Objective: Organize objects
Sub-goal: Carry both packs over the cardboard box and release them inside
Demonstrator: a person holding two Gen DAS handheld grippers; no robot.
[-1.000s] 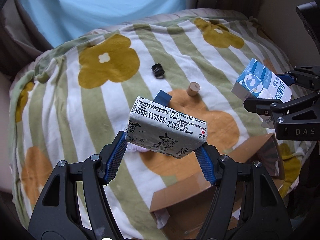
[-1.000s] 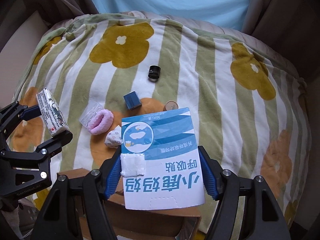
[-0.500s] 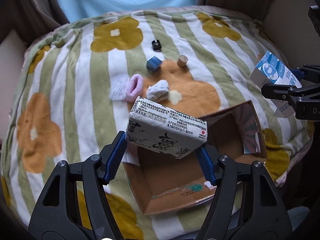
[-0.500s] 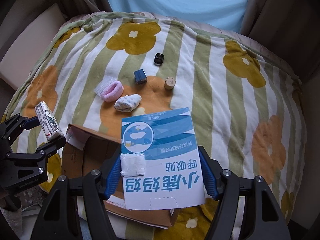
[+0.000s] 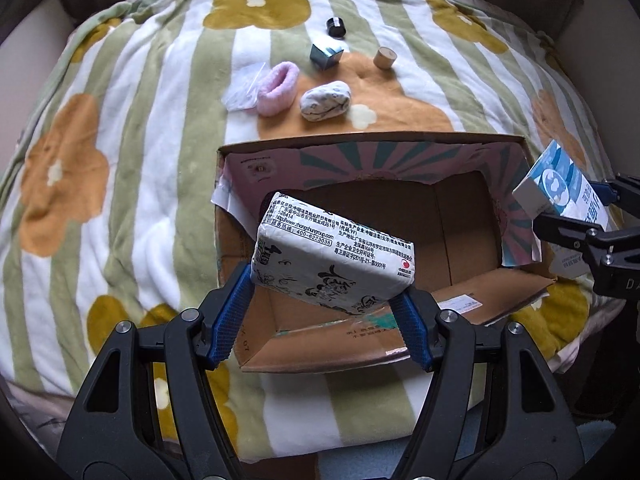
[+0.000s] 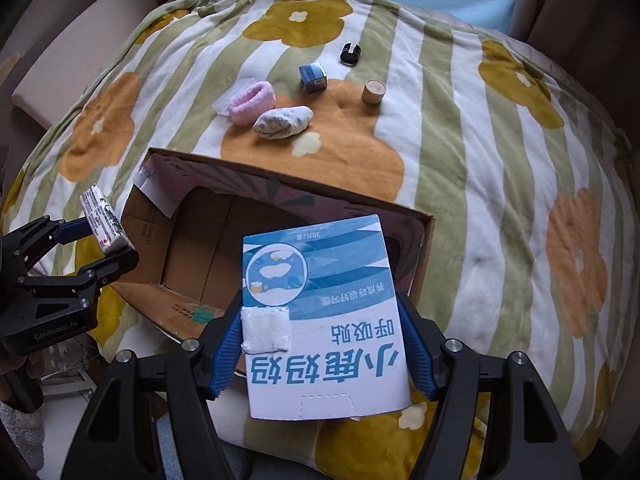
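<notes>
My left gripper [image 5: 326, 314] is shut on a white tissue pack [image 5: 334, 258] with black print, held above the open cardboard box [image 5: 372, 144]. My right gripper [image 6: 322, 340] is shut on a blue and white carton [image 6: 320, 308], held over the box's near right corner [image 6: 426, 232]. The box looks empty inside. On the blanket beyond the box lie a pink sock [image 5: 276, 88], a patterned sock [image 5: 325, 100], a clear plastic bag [image 5: 242, 90], a blue cube [image 5: 326, 56], a tan cylinder [image 5: 384, 57] and a black cap [image 5: 335, 26].
A striped, flowered blanket [image 5: 120, 140] covers the bed. The box's near flap [image 5: 480, 296] lies folded outward. A beige cushion [image 6: 80, 52] lies left of the bed. The left gripper with its tissue pack shows at the left of the right wrist view [image 6: 106, 236].
Both grippers have pulled back and up from the blanket with their loads. The whole cardboard box has come into view below them.
</notes>
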